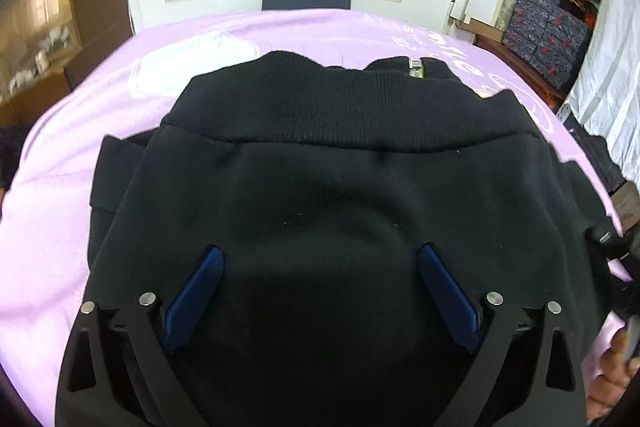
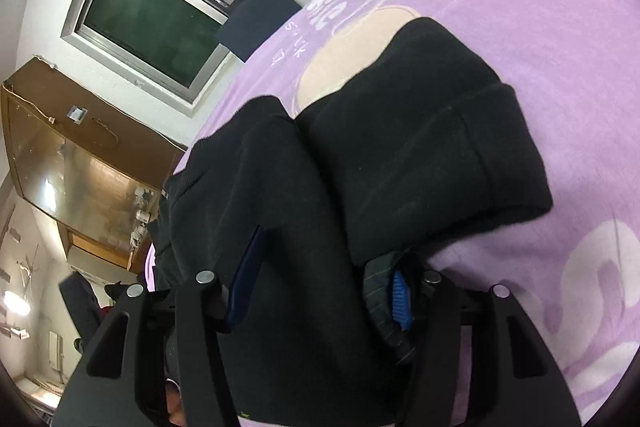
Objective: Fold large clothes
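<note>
Lying beneath the spread left tool [image 1: 320,259], black jacket [image 1: 320,147] on purple blanket [image 1: 60,207]

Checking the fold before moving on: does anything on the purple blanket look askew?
The black knit garment is bunched unevenly; one thick cuffed sleeve sticks out sideways over the purple blanket.

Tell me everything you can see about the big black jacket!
The jacket is black, soft and thick like fleece, partly folded into a bundle on the purple blanket. Its far edge is a wide ribbed band with a small metal zipper end. One sleeve with a turned cuff lies beside the body. A striped lining peeks out. The left claw hangs open over it; the right claw has a thick fold between its blue pads.
</note>
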`<action>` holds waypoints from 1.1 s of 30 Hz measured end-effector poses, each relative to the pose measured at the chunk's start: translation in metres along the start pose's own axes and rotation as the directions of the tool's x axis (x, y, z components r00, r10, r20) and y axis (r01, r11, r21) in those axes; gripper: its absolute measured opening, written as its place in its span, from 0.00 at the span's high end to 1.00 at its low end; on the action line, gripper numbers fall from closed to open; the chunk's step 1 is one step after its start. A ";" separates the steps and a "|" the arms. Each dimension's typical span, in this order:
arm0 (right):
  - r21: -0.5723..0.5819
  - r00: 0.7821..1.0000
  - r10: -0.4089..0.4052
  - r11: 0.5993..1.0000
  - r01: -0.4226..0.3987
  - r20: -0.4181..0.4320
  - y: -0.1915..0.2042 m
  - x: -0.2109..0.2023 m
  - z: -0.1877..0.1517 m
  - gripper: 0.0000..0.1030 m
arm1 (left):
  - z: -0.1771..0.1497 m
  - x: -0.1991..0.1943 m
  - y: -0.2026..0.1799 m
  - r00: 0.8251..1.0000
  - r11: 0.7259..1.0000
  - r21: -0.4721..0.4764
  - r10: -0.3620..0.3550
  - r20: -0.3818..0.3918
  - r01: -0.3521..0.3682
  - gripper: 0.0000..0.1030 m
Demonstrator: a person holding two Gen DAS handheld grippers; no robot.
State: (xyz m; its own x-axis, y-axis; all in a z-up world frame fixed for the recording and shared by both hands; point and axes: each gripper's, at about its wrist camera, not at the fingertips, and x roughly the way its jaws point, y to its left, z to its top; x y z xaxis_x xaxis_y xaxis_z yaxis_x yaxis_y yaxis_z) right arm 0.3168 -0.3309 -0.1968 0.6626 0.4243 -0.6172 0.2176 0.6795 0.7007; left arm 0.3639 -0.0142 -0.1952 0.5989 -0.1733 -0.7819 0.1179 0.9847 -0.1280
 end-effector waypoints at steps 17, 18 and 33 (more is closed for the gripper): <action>-0.458 0.967 -0.063 0.872 0.174 0.248 0.184 -0.047 -0.045 0.86 | -0.006 -0.072 0.132 0.986 0.961 -0.238 -0.115 0.123 0.142 0.15; -0.504 0.962 -0.067 0.840 0.198 0.266 0.205 -0.045 -0.055 0.86 | -0.009 -0.074 0.150 0.983 0.948 -0.277 -0.123 0.137 0.157 0.15; -0.900 0.920 -0.257 0.246 0.359 0.297 0.345 0.119 -0.262 0.85 | -0.022 -0.115 0.270 0.954 0.781 -0.565 -0.131 0.269 0.267 0.16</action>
State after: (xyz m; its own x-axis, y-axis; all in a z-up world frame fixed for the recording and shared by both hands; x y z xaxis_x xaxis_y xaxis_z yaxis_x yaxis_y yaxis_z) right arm 0.2832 0.1108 -0.1220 0.7659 0.0376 -0.6418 -0.3536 0.8584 -0.3717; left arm 0.3091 0.2725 -0.1531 0.7691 -0.2986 -0.5652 -0.1962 0.7312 -0.6533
